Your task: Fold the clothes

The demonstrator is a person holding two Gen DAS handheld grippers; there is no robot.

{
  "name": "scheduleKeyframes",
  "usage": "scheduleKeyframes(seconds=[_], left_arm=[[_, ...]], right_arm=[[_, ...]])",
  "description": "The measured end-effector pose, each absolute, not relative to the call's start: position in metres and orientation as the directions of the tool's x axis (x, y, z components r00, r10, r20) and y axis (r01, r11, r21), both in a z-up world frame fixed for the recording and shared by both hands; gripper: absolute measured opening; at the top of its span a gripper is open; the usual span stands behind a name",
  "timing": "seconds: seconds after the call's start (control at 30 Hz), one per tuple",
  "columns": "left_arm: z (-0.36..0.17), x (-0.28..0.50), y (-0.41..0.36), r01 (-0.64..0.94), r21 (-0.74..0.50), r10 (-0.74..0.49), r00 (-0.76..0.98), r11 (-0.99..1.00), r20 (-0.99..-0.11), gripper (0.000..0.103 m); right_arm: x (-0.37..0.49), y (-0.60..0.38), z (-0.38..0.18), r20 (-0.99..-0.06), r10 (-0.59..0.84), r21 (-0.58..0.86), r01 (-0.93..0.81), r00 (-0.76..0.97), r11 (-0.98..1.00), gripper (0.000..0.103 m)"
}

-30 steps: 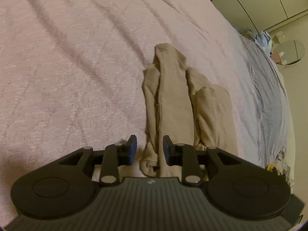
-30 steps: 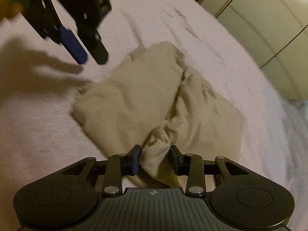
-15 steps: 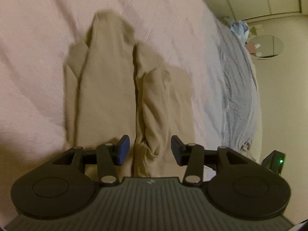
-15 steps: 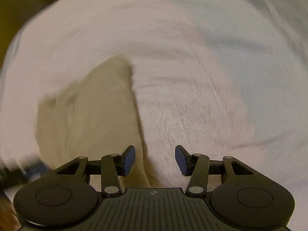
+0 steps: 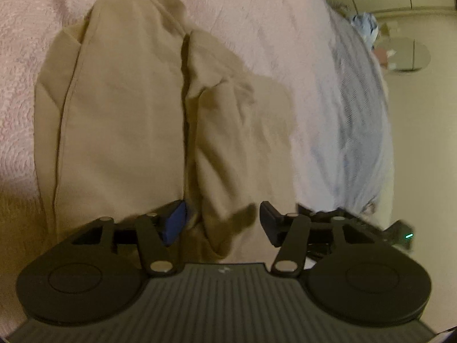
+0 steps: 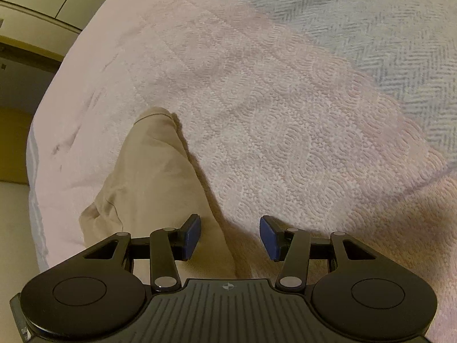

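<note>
A beige garment (image 5: 122,120) lies folded lengthwise on the pink bedspread (image 5: 257,14), with a rumpled fold along its right half. My left gripper (image 5: 221,224) hovers open just over the garment's near end, and a loose flap of cloth lies between its jaws without being pinched. In the right wrist view the same beige garment (image 6: 154,183) runs away to the upper left. My right gripper (image 6: 230,235) is open at the garment's right edge, its left pad over the cloth and its right pad over the bedspread (image 6: 285,114).
A blue-grey herringbone blanket (image 6: 357,28) covers the bed beyond the pink spread, seen also as the blanket (image 5: 360,108) along the bed's right edge. Past that edge are the floor, a round mirror (image 5: 405,54) and cupboard doors. The other gripper's body (image 5: 371,225) shows beside my left one.
The right gripper let go of the bunched cloth and swung to the garment's side edge. The left gripper moved closer over the garment and opened wider.
</note>
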State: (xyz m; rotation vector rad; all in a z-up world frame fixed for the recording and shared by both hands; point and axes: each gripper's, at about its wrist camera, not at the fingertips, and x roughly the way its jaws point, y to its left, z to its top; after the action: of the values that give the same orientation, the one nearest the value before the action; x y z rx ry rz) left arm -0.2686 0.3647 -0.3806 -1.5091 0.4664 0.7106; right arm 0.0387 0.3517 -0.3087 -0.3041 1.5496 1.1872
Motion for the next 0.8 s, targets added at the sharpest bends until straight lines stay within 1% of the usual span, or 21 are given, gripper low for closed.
scheduleKeyframes(seconds=[0.07,0.1,0.17,0.2,0.27,0.37,0.43,0.5,0.57,0.73,0.8], left_arm=[[-0.385,-0.271,0.364,-0.665,-0.742,0.137,0.73,-0.089,-0.67,0.045],[-0.386,-0.273,0.363,-0.652,-0.752,0.14,0.739,-0.095,-0.659,0.037],[-0.389,-0.276,0.362,-0.627,-0.771,0.145,0.758,-0.105,-0.636,0.025],[-0.388,-0.276,0.361,-0.623,-0.777,0.149,0.762,-0.096,-0.63,0.016],[-0.383,-0.275,0.359,-0.62,-0.783,0.162,0.768,-0.053,-0.619,0.01],[-0.35,-0.283,0.356,-0.635,-0.77,0.215,0.763,0.066,-0.61,0.008],[-0.327,-0.293,0.354,-0.646,-0.754,0.256,0.754,0.12,-0.605,0.008],[-0.304,-0.311,0.349,-0.666,-0.727,0.301,0.737,0.169,-0.605,0.008],[-0.292,-0.33,0.345,-0.71,-0.679,0.331,0.696,0.186,-0.637,0.008],[-0.329,-0.375,0.332,-0.757,-0.653,0.308,0.621,-0.004,-0.721,0.008],[-0.329,-0.374,0.33,-0.759,-0.651,0.33,0.616,0.007,-0.715,0.008]], right_arm=[[0.037,0.35,-0.308,-0.849,0.386,0.516,-0.724,-0.361,0.458,0.05],[0.037,0.349,-0.308,-0.848,0.388,0.517,-0.725,-0.361,0.455,0.05],[0.035,0.347,-0.308,-0.847,0.39,0.517,-0.729,-0.361,0.449,0.05],[0.035,0.346,-0.308,-0.847,0.391,0.518,-0.73,-0.361,0.446,0.05],[0.032,0.345,-0.306,-0.851,0.388,0.508,-0.741,-0.353,0.44,0.05],[0.02,0.348,-0.299,-0.866,0.376,0.475,-0.778,-0.33,0.41,0.048],[0.009,0.351,-0.292,-0.873,0.366,0.455,-0.809,-0.322,0.372,0.045],[-0.008,0.355,-0.286,-0.869,0.352,0.462,-0.824,-0.348,0.328,0.044],[-0.03,0.357,-0.282,-0.862,0.337,0.475,-0.837,-0.379,0.272,0.044],[-0.086,0.363,-0.282,-0.898,0.315,0.352,-0.931,-0.306,0.099,0.045],[-0.096,0.363,-0.281,-0.904,0.318,0.315,-0.948,-0.284,0.048,0.045]])
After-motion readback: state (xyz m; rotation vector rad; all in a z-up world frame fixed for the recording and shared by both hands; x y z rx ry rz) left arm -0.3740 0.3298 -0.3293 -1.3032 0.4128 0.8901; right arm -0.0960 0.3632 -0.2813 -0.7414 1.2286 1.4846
